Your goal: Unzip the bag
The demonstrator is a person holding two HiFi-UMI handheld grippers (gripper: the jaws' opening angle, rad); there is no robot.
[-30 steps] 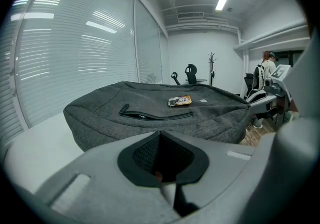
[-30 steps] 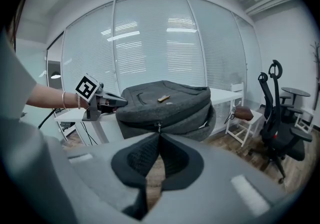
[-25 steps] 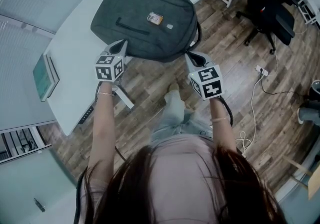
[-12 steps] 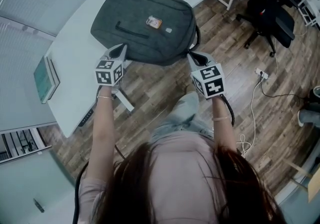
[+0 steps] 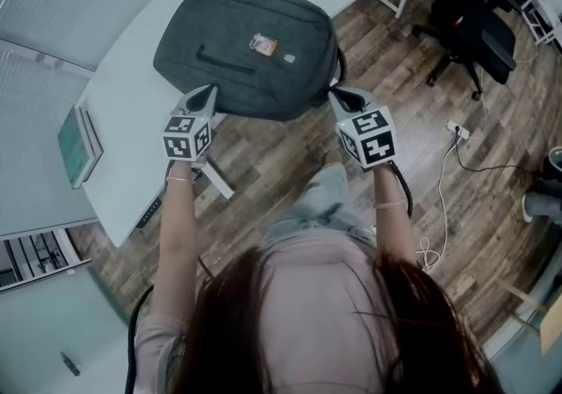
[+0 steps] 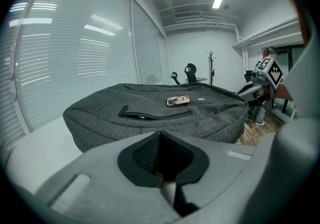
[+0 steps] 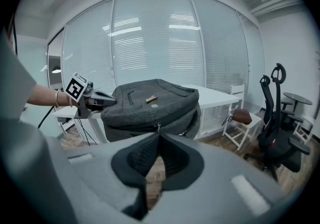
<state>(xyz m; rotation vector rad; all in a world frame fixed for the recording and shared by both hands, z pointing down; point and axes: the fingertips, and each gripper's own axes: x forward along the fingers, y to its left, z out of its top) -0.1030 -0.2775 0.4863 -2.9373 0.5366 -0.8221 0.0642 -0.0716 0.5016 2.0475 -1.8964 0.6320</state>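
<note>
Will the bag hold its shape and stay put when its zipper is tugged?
Probably floppy: the bag is soft fabric with rounded, sagging sides. It may slide when tugged: it lies on a smooth table, its near corner seemingly past the edge.

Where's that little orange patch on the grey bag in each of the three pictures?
Head view: the orange patch sits upper middle, on the grey bag's top.
Left gripper view: just right of centre.
Right gripper view: just left of centre.
Shared landmark: the dark pocket zip beside it.
</note>
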